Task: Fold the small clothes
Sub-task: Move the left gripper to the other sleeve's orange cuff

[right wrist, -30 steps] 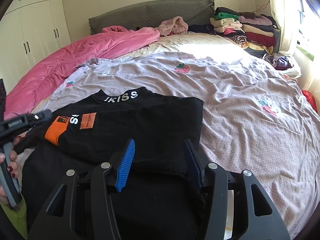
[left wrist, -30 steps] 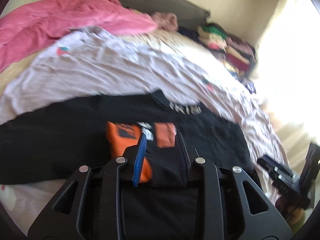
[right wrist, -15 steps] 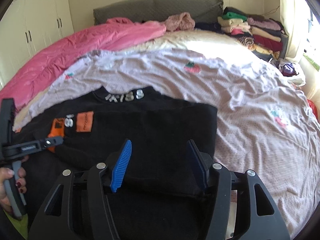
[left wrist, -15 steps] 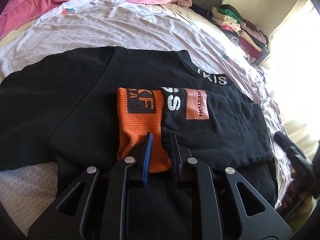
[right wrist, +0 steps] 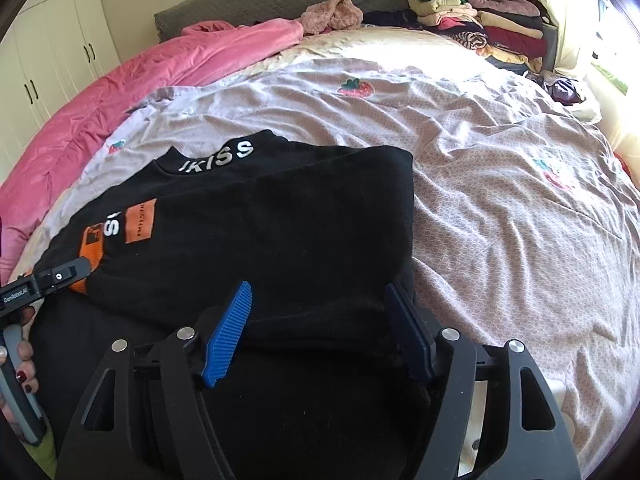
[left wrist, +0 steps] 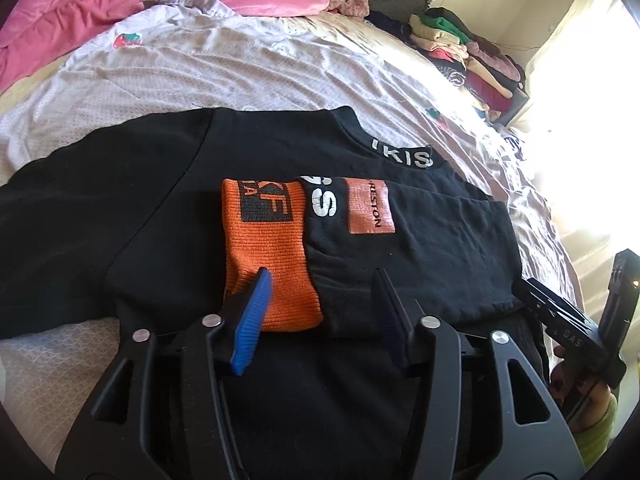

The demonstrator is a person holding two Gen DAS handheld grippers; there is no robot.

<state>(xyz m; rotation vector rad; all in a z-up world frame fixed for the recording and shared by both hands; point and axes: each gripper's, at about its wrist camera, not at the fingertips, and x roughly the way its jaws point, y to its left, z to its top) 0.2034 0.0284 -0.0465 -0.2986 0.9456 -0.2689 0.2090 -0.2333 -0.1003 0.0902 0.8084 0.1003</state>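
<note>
A black sweatshirt (left wrist: 168, 216) is laid flat on the pale strawberry-print bedspread (right wrist: 500, 184) of the bed, with one sleeve folded across its body so that the orange cuff (left wrist: 268, 264) lies on the black cloth near the white-lettered collar (left wrist: 402, 156). The left tongs (left wrist: 320, 300) are seen opening, with the cuff's lower edge lying between the spread fingers but not pinched, while the right tongs (right wrist: 320, 316) are likewise opening over the folded right edge of the sweatshirt, nothing being gripped. A pink quilt (right wrist: 168, 68) is bunched along the far left side of the bed, and a stack of folded clothes (right wrist: 492, 24) is piled at the far right corner.
</note>
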